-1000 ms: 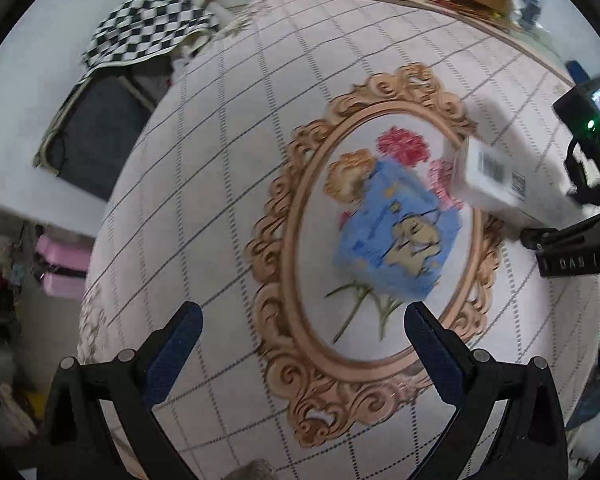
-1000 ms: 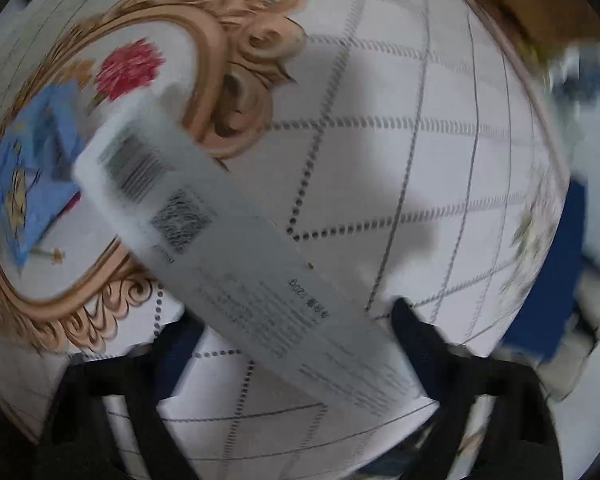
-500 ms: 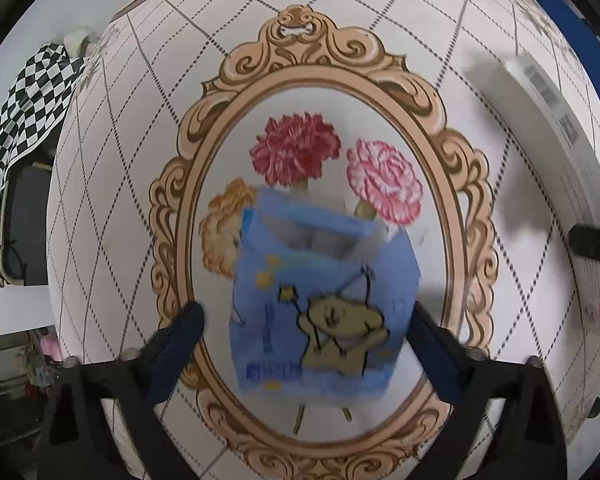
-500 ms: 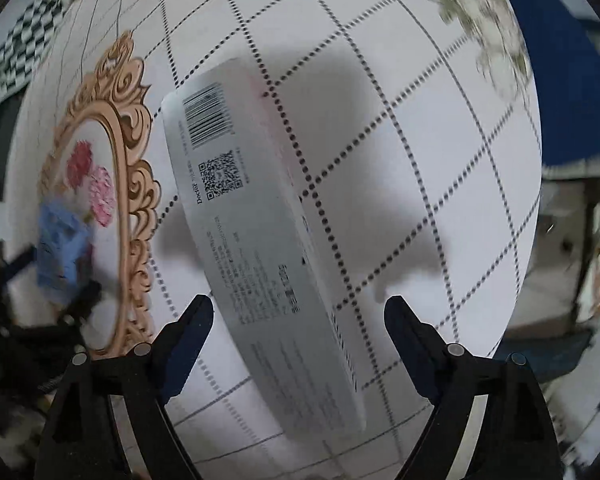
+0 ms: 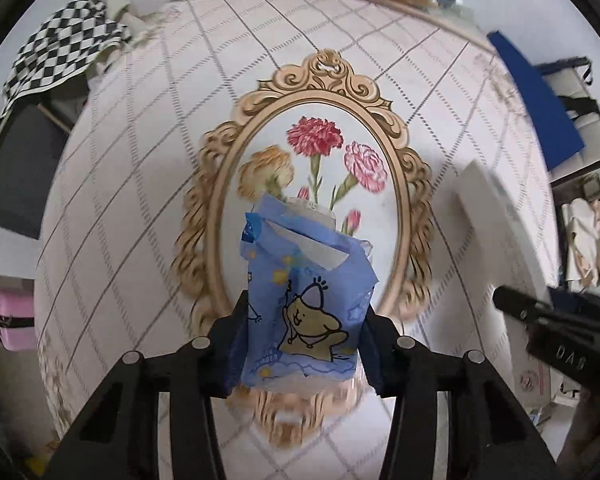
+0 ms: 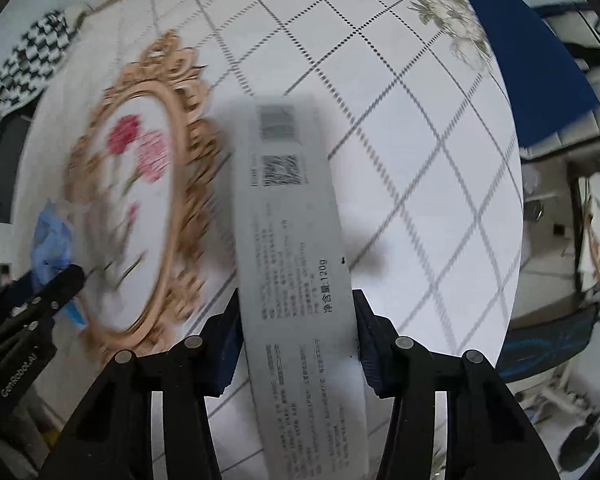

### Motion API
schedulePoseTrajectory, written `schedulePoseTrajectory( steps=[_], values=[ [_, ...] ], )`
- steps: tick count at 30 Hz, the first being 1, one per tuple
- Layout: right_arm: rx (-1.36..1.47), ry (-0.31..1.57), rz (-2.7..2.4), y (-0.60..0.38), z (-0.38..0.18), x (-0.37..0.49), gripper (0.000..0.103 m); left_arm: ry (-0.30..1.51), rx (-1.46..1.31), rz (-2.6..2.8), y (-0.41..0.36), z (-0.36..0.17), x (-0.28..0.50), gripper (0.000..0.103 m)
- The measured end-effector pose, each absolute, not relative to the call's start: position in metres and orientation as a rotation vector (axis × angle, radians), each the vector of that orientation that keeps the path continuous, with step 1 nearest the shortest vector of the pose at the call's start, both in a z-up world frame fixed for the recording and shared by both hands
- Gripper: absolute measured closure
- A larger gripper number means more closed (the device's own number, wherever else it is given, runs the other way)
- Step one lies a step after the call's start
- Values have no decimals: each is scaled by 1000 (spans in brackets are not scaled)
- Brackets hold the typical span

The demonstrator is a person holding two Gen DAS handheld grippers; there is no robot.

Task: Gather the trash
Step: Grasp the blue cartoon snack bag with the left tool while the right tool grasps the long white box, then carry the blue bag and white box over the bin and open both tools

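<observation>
Tongs on both sides loaded. Left tongs (image 5: 302,340) pinch the blue cartoon packet (image 5: 304,300) across its lower half, torn top flopping open, held just above the tabletop (image 5: 140,200). Right tongs (image 6: 296,336) clamp a long white carton (image 6: 296,248) near its middle; far end with barcode sticks well out ahead.

Risks, as judged: packet is soft film, so it may slip or spill from the open top if tilted. Carton is long and gripped on narrow sides; a quick swing could twist it loose or knock the left tongs, which sit near.

Beyond: printed flower oval (image 5: 320,168) on the cloth, checkered fabric (image 5: 60,48) off the far left edge, blue panel (image 6: 524,52) far right. No bin in view.
</observation>
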State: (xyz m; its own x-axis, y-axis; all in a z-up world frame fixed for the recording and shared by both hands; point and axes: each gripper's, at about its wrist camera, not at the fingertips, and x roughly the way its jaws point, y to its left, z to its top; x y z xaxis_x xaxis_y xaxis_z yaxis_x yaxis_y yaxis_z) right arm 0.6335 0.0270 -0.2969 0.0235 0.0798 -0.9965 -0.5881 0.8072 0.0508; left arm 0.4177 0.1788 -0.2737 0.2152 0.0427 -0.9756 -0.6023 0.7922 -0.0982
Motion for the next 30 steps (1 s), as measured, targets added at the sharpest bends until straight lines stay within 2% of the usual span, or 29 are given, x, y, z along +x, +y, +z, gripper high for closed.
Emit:
schedulePoseTrajectory(
  steps=[5,11,14,17,24,30],
  values=[
    [-337,1415,549,-4,-258,560,52,1203,-520,468,165,-239,350,59],
    [-239,1356,539,-46,-212,398,52,1134,-518,404,142,-202,232,59],
    [-186,1349,533,-85,-191,315,52,1138,-515,358,127,-198,179,59],
    [-143,1381,535,-108,-193,240,52,1188,-530,311,109,-208,118,59],
    [-155,1583,557,-161,-266,100,52,1368,-621,259,69,-284,22,59],
    [-171,1782,497,-202,-385,44,52,1516,-725,260,43,-392,-6,59]
  ],
)
